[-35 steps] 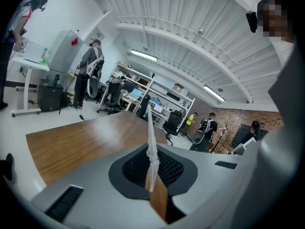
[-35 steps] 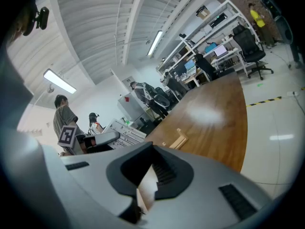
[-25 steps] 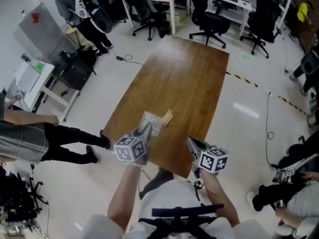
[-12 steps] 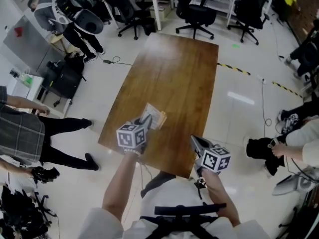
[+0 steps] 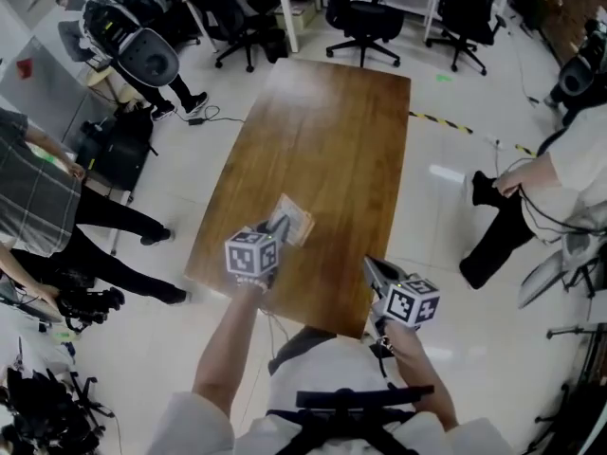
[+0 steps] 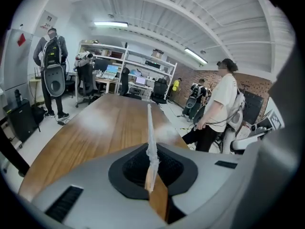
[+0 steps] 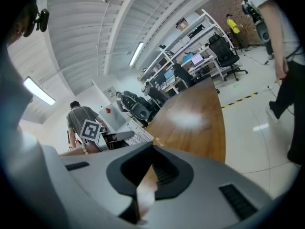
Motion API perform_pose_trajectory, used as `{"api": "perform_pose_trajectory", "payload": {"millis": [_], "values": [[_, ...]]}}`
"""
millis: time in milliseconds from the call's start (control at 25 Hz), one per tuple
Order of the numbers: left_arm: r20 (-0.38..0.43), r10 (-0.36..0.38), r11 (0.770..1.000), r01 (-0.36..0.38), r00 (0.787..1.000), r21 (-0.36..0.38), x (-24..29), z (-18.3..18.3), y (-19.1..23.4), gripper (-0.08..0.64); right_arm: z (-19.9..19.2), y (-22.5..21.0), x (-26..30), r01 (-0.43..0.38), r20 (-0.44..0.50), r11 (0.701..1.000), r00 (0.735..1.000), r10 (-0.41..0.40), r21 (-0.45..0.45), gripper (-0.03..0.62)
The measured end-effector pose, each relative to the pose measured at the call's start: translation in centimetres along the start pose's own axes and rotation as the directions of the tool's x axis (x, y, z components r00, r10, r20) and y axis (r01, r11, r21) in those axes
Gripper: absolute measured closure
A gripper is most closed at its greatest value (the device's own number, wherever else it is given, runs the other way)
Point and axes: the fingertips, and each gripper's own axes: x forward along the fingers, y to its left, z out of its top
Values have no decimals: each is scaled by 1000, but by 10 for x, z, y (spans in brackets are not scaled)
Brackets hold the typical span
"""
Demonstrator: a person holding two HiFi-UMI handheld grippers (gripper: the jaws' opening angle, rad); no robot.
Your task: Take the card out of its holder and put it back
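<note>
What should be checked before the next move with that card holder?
1. Left gripper grips the clear plastic card holder: ok, jaws shut on its edge.
2. Holder sits straight in the jaws: ok, seen edge-on in the left gripper view.
3. Tan card fully seated in the holder: cannot tell.
4. Right gripper ready to take the card: not ok, jaws together.
5. Right gripper apart from the holder: ok.
</note>
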Motion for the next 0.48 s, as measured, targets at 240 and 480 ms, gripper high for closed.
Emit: {"api": "perform_pose_trajectory", "payload": {"millis": [240, 480], "values": [[-7, -3, 999, 3, 1000, 34, 8, -2, 0, 546, -1, -4, 0, 3, 6, 1000, 1000, -3, 4, 586], [-13, 2, 999, -2, 1000, 53, 10, -6, 4, 546, -2, -5, -2, 12, 7, 1000, 1000, -12, 9, 586]]}}
